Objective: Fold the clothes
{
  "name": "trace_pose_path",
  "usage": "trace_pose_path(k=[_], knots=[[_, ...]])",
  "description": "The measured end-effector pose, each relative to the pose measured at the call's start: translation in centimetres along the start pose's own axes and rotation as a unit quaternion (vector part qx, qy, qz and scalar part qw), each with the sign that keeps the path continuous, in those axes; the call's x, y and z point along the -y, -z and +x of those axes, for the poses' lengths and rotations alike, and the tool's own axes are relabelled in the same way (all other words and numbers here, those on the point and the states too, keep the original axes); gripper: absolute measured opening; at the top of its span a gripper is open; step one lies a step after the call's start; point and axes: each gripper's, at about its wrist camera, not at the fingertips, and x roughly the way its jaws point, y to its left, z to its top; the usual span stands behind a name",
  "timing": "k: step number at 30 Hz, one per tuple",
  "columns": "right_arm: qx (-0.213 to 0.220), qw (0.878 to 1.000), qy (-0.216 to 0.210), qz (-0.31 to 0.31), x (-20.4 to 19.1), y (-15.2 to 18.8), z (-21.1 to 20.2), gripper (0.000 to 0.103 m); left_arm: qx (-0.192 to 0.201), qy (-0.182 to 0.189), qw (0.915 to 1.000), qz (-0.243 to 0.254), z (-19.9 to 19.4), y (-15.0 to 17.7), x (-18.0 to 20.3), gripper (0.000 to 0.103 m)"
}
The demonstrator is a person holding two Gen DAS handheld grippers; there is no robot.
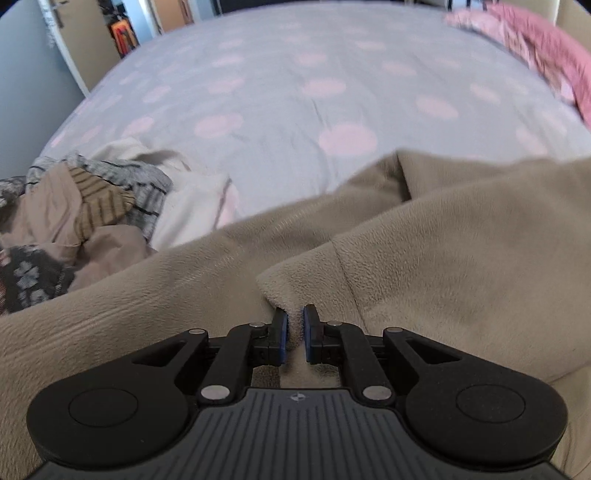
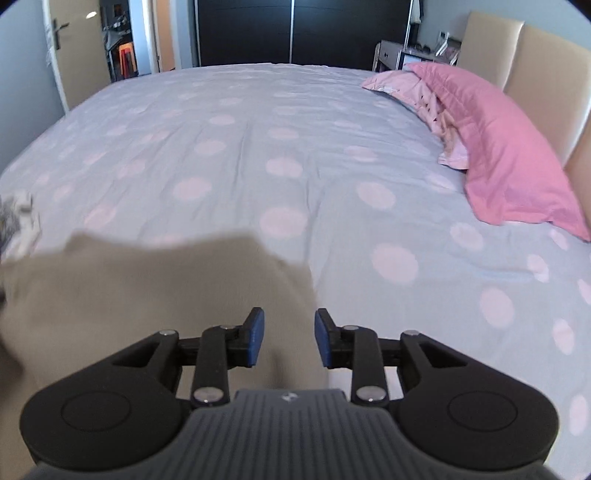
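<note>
Fleece [image 1: 443, 236]: beige, rumpled on the near edge of the bed [image 1: 280, 110], not yet folded by the look of it. Left gripper [image 1: 294, 334] clenched on a fleece edge; right gripper [image 2: 289, 339] released, jaws apart over the fleece's right border, gripping nothing. Unfolded pile [image 1: 85, 218] left of the fleece, so most work seemingly ahead. Beyond the fleece: grey bedcover with pink dots. Pink pillows [image 2: 509, 155] far right of it, dark wardrobe [image 2: 295, 31] and open door [image 2: 77, 48] behind.
</note>
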Motion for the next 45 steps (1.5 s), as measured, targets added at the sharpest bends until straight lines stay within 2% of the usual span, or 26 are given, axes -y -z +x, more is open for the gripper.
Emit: trace_pose_path(k=[4, 7, 10, 12, 14, 16, 21, 22, 23, 24, 27, 28, 29, 31, 32, 35, 37, 38, 40, 41, 43, 45], knots=[[-0.032, 0.999, -0.013, 0.016, -0.4, -5.5, 4.2, 0.042, -0.033, -0.012, 0.9988, 0.032, 1.1, -0.8, 0.9, 0.007], [-0.087, 0.996, -0.014, -0.014, -2.1, -8.6, 8.0, 0.046, -0.063, -0.017, 0.9961, 0.06, 1.8, -1.7, 1.6, 0.007], [-0.152, 0.988, -0.01, -0.038, -3.3, -10.1, 12.0, 0.05, -0.088, -0.012, 0.9929, 0.078, 2.4, -2.5, 1.7, 0.007], [-0.208, 0.977, -0.028, -0.041, -3.8, -9.8, 14.4, 0.054, -0.096, -0.005, 0.9919, 0.084, 2.6, -2.6, 1.6, 0.007], [-0.253, 0.965, -0.011, -0.068, -4.2, -9.0, 16.1, 0.054, -0.095, 0.003, 0.9918, 0.084, 2.6, -2.5, 1.4, 0.007], [-0.275, 0.955, -0.007, -0.106, -4.4, -8.1, 16.5, 0.055, -0.091, 0.011, 0.9924, 0.083, 2.6, -2.2, 1.1, 0.007], [-0.322, 0.936, -0.025, -0.14, -3.5, -6.1, 16.1, 0.056, -0.078, 0.018, 0.9933, 0.083, 2.4, -1.8, 0.9, 0.007], [-0.322, 0.934, -0.025, -0.15, -3.5, -5.8, 15.9, 0.046, -0.077, 0.02, 0.9935, 0.082, 2.4, -1.8, 0.9, 0.007], [-0.319, 0.935, -0.025, -0.156, -3.6, -5.6, 15.8, 0.028, -0.077, 0.021, 0.9936, 0.08, 2.5, -1.7, 0.8, 0.007], [-0.314, 0.936, -0.024, -0.156, -3.7, -5.7, 15.6, 0.024, -0.077, 0.022, 0.9937, 0.079, 2.5, -1.7, 0.7, 0.007], [-0.291, 0.943, 0.001, -0.16, -3.2, -6.9, 15.4, 0.022, -0.076, 0.028, 0.9939, 0.074, 2.5, -1.8, 0.5, 0.007], [-0.29, 0.944, 0.022, -0.158, -2.6, -7.3, 15.5, 0.022, -0.076, 0.03, 0.994, 0.072, 2.5, -1.8, 0.4, 0.007], [-0.288, 0.944, 0.042, -0.155, -2.1, -7.7, 15.7, 0.014, -0.076, 0.032, 0.9941, 0.07, 2.6, -1.8, 0.3, 0.007], [-0.292, 0.939, 0.097, -0.156, -0.2, -8.1, 16.1, 0.015, -0.076, 0.037, 0.9944, 0.064, 2.6, -1.8, 0.1, 0.007], [-0.297, 0.937, 0.109, -0.144, 1.1, -8.2, 16.3, 0.016, -0.076, 0.039, 0.9945, 0.061, 2.7, -1.8, 0.0, 0.007], [-0.295, 0.949, 0.084, -0.079, 4.3, -8.3, 16.1, 0.016, -0.076, 0.041, 0.9945, 0.059, 2.7, -1.8, 0.0, 0.007], [-0.258, 0.96, 0.085, -0.064, 4.8, -8.8, 15.7, 0.016, -0.077, 0.04, 0.9945, 0.058, 2.7, -1.9, 0.0, 0.007], [-0.229, 0.966, 0.1, -0.059, 4.8, -9.2, 15.4, 0.003, -0.078, 0.04, 0.9945, 0.058, 2.7, -1.9, 0.0, 0.007], [-0.18, 0.963, 0.187, -0.078, 4.6, -9.8, 15.4, 0.001, -0.077, 0.04, 0.9946, 0.056, 2.6, -2.0, 0.0, 0.007], [-0.173, 0.965, 0.186, -0.07, 5.1, -9.9, 15.2, 0.005, -0.077, 0.04, 0.9948, 0.054, 2.6, -2.0, 0.0, 0.007], [-0.17, 0.976, 0.136, -0.024, 6.3, -9.7, 14.5, 0.005, -0.074, 0.04, 0.9952, 0.051, 2.6, -1.9, -0.1, 0.007], [-0.15, 0.983, 0.109, 0.001, 6.5, -8.9, 13.3, 0.006, -0.069, 0.04, 0.9956, 0.048, 2.4, -1.9, -0.2, 0.007]])
